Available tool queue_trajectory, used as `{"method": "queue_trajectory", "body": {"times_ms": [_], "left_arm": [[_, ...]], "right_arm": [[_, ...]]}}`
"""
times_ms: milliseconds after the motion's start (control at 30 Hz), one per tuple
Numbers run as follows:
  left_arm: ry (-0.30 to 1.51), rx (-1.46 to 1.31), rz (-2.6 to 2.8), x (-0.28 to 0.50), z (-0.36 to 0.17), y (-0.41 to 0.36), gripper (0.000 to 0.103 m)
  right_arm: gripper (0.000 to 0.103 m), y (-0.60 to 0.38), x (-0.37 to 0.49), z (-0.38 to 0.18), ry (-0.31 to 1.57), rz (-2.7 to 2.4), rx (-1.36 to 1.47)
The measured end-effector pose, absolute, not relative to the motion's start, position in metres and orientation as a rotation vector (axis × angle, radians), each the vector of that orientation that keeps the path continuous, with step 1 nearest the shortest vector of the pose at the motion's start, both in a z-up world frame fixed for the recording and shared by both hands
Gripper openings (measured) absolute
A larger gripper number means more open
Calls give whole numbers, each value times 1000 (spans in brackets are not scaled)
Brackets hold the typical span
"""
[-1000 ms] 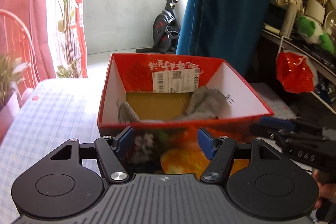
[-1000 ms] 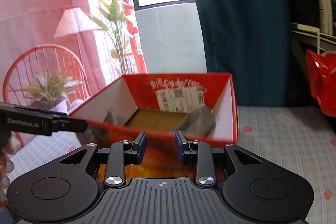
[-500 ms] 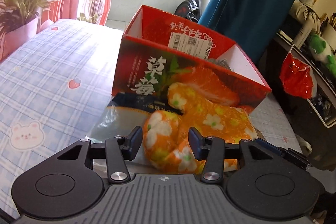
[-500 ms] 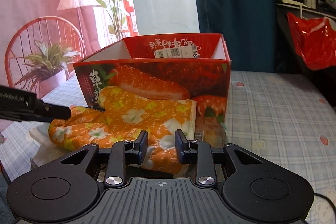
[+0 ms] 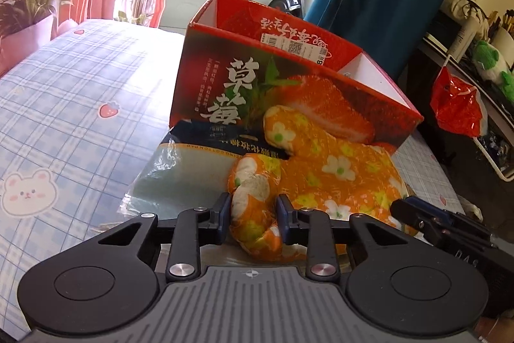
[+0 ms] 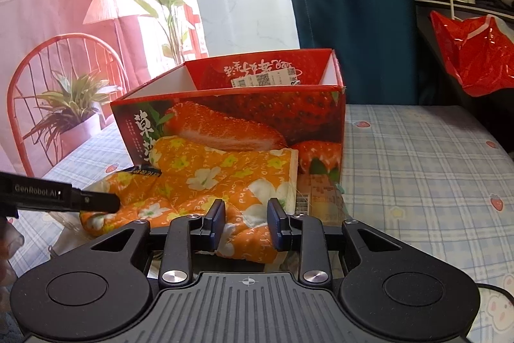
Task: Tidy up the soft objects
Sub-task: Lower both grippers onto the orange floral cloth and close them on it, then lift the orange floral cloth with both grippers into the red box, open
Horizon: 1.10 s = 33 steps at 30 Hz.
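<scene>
Left wrist view: sitting low over the table, looking forward along its fingers, close to the orange floral cloth (image 5: 321, 176) and facing the strawberry box (image 5: 289, 92) from its left corner. Right wrist view: also sitting low and close, facing the box (image 6: 257, 118) front from the right. Both are sharing cloth (image 6: 208, 176), box and each other's gripper.

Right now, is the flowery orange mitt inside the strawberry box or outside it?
Outside. The orange mitt lies on the table against the front wall of the strawberry box.
</scene>
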<state>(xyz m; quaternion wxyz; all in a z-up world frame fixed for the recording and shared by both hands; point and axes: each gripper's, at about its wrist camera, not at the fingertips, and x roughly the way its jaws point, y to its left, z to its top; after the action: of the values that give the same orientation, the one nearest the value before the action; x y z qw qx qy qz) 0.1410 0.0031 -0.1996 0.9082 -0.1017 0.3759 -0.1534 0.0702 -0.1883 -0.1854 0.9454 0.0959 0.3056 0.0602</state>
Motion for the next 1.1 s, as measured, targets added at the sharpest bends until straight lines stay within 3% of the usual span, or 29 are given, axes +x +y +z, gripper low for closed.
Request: {"method": "queue_trajectory", "body": {"times_ms": [133,233,267,467,1000,1100], "left_arm": [[781,-194,-310,141,-204,0,32],[780,-179,-306,141,-206,-1,33],[780,-178,-304,141,-207,-1,34],[778,-160,-297,138,-211,-4,34],[782,-161,-304,140,-217,-4,34],[782,-162,-304,140,-217,-3,34]], "right_arm": [[30,-189,69,-184,610,105,192],[48,-192,67,-183,591,66,194],[49,-193,67,-184,592,56,199],[37,-198,70,-191,620,85,241],[37,-196,72,-194,647,99,239],[32,-196,72,-193,649,101,240]]}}
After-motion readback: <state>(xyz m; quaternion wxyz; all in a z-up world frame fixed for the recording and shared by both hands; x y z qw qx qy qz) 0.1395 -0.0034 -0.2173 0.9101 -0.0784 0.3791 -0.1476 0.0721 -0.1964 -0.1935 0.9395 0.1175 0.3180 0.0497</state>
